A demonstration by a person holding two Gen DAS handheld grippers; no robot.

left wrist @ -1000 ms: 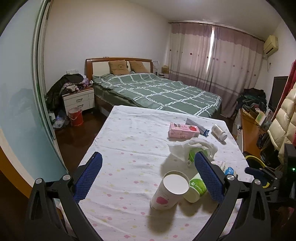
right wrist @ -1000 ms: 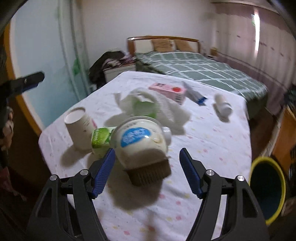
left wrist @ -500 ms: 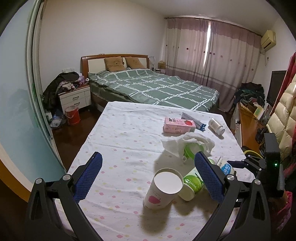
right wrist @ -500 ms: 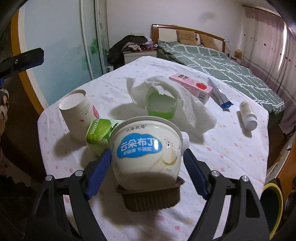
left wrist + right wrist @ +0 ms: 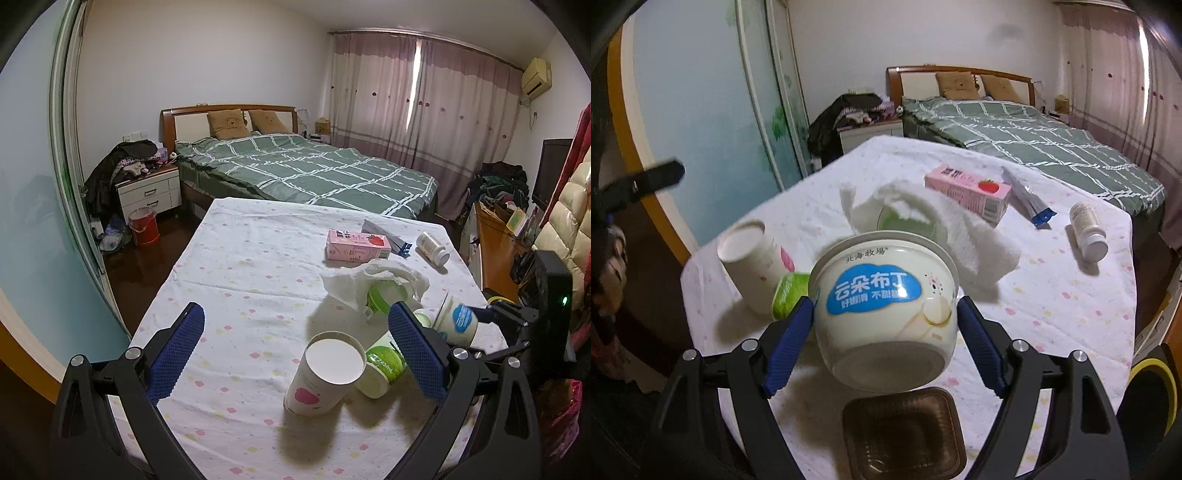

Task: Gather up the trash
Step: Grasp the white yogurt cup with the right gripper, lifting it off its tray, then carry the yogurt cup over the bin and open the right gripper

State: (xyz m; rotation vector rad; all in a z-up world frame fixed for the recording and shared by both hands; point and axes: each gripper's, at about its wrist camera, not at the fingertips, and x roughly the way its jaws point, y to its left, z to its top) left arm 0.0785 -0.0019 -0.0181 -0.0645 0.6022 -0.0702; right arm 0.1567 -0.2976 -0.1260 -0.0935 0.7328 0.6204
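My right gripper (image 5: 886, 308) is shut on a white pudding cup (image 5: 882, 291) with a blue label. The cup is tilted with its base showing, just above a brown plastic tray (image 5: 903, 432) on the table. In the left wrist view the same cup (image 5: 458, 319) hangs at the table's right edge in the right gripper (image 5: 491, 321). My left gripper (image 5: 295, 347) is open above the near end of the table. A white paper cup (image 5: 325, 373) and a green carton (image 5: 382, 365) lie just past its right finger.
A tissue (image 5: 960, 229) drapes a green cup (image 5: 905, 223) mid-table. A pink box (image 5: 967, 192), a grey sachet (image 5: 1028, 199) and a white bottle (image 5: 1087, 229) lie beyond. A yellow-rimmed bin (image 5: 1152, 391) stands on the floor right of the table (image 5: 240, 266).
The right gripper moved in around the pudding cup, gripped it and tipped it up off the brown tray. The left gripper stayed open and nearly still.
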